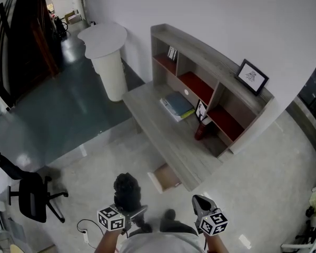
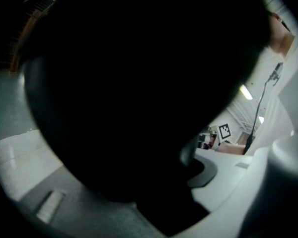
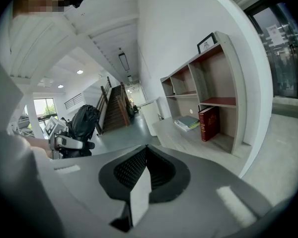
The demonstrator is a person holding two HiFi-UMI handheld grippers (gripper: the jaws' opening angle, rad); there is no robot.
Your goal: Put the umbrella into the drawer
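A black folded umbrella (image 1: 127,187) is held at the bottom of the head view with my left gripper (image 1: 136,211) shut on it. In the left gripper view the umbrella (image 2: 139,83) fills almost the whole picture and hides the jaws. My right gripper (image 1: 200,202) is level with it to the right, its jaws shut on nothing (image 3: 146,151). The right gripper view shows the umbrella (image 3: 84,123) off to the left. The drawer (image 1: 166,178) stands pulled out under the near end of the grey desk (image 1: 158,128), ahead of both grippers.
A shelf unit (image 1: 210,83) on the desk holds a red book (image 1: 201,130), with stacked books (image 1: 177,106) and a picture frame (image 1: 252,76) nearby. A white round pedestal table (image 1: 106,57) stands at the desk's far end. A black office chair (image 1: 31,194) is at the left.
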